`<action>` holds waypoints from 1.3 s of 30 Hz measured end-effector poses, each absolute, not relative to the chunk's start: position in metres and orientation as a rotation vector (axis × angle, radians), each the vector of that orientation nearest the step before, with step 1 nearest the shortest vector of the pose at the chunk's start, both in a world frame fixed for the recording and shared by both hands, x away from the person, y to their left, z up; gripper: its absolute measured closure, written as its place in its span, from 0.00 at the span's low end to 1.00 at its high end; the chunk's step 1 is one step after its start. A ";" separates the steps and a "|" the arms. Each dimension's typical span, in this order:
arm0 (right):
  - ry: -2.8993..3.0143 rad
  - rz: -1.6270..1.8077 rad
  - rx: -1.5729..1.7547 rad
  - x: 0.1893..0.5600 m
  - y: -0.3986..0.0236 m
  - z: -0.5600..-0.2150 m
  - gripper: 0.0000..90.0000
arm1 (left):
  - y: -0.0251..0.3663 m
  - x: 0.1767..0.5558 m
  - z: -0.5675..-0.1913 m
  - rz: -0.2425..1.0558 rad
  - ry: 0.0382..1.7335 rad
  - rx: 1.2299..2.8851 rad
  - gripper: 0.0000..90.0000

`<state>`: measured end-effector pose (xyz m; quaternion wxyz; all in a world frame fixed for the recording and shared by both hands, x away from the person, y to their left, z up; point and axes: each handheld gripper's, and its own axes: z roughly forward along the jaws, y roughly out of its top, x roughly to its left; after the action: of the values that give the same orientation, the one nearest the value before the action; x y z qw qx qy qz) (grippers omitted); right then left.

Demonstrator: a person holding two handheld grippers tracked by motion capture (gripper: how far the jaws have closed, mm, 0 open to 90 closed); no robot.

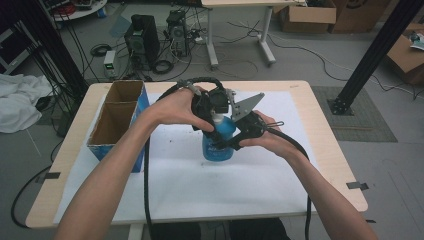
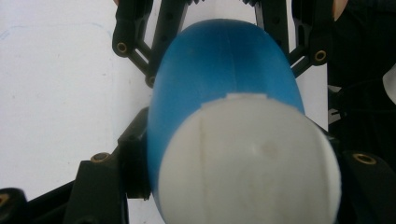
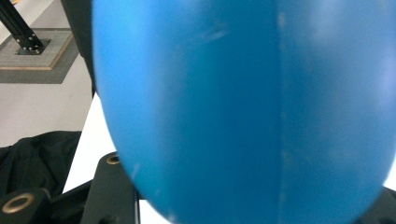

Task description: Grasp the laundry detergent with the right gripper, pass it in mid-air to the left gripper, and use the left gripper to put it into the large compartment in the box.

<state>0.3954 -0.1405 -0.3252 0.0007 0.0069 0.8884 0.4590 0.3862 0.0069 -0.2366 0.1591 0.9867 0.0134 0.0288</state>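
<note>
A blue bottle (image 1: 218, 146) with a white cap (image 2: 247, 163) stands upright on the white sheet (image 1: 200, 185) in the middle of the table. My left gripper (image 1: 214, 119) comes down from above, and its jaws press both sides of the cap. From the right, my right gripper (image 1: 231, 142) is shut across the blue body; in the left gripper view its black fingers (image 2: 140, 44) flank the bottle lower down. In the right gripper view the blue body (image 3: 243, 107) sits very close to the camera, with one black finger (image 3: 112, 186) at its lower left.
An open cardboard box (image 1: 117, 117) with blue sides stands at the table's left, close to my left forearm. The sheet covers most of the wooden table (image 1: 330, 150). Computers and cables lie on the floor beyond the far edge.
</note>
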 end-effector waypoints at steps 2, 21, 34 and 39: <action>2.792 1.442 0.018 0.396 -0.141 -0.325 0.49 | 0.007 0.386 -0.236 0.089 0.030 2.821 0.42; 2.794 1.465 0.027 0.396 -0.141 -0.330 0.49 | 0.005 0.386 -0.239 0.087 0.030 2.833 0.42; 2.782 1.491 0.036 0.395 -0.142 -0.333 0.48 | 0.003 0.385 -0.240 0.085 0.033 2.838 0.42; 2.769 1.516 0.035 0.396 -0.143 -0.332 0.45 | 0.004 0.385 -0.240 0.083 0.034 2.838 0.42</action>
<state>0.3955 -0.1425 -0.3323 -0.0078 0.0109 0.8771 0.4802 0.3852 0.0038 -0.2398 0.1505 0.9881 0.0118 0.0287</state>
